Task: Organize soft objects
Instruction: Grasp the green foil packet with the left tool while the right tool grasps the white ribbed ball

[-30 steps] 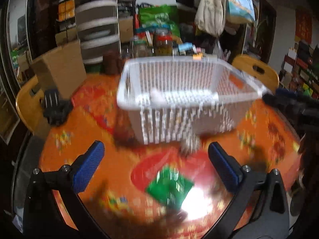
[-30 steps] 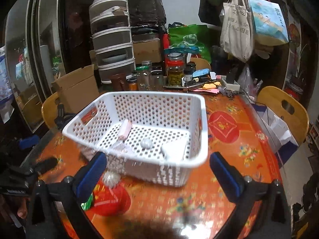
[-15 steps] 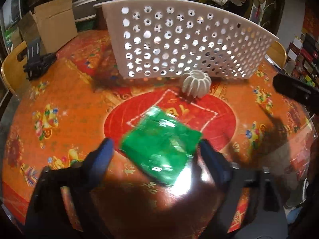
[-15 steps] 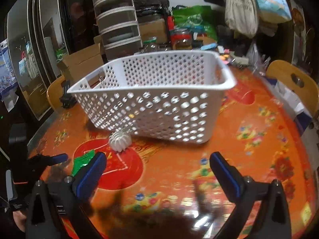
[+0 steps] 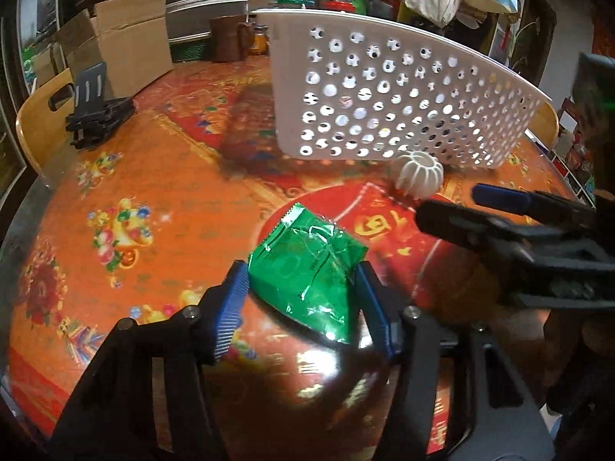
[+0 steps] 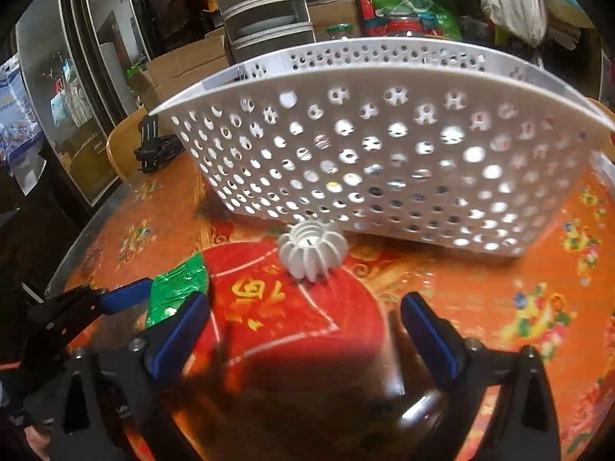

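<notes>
A green foil packet (image 5: 307, 261) lies on the orange patterned table (image 5: 153, 199). My left gripper (image 5: 300, 288) straddles it; its jaws are closing and the blue pads touch the packet's two sides. A white ribbed soft ball (image 6: 312, 249) rests against the near wall of the white perforated basket (image 6: 384, 146). My right gripper (image 6: 305, 326) hovers low just in front of that ball, its jaws wide but closing, with nothing between them. In the left wrist view the right gripper (image 5: 449, 201) reaches in from the right toward the ball (image 5: 419, 174).
A cardboard box (image 5: 127, 50), a black folded stand (image 5: 100, 115) and a wooden chair back (image 5: 38, 115) sit at the table's left side. A brown mug (image 5: 226, 38), jars and bags crowd the far edge behind the basket (image 5: 384, 96).
Both grippers came down toward the table. The left jaws narrowed from wide open onto the green packet. The right gripper swung in close to the white ball.
</notes>
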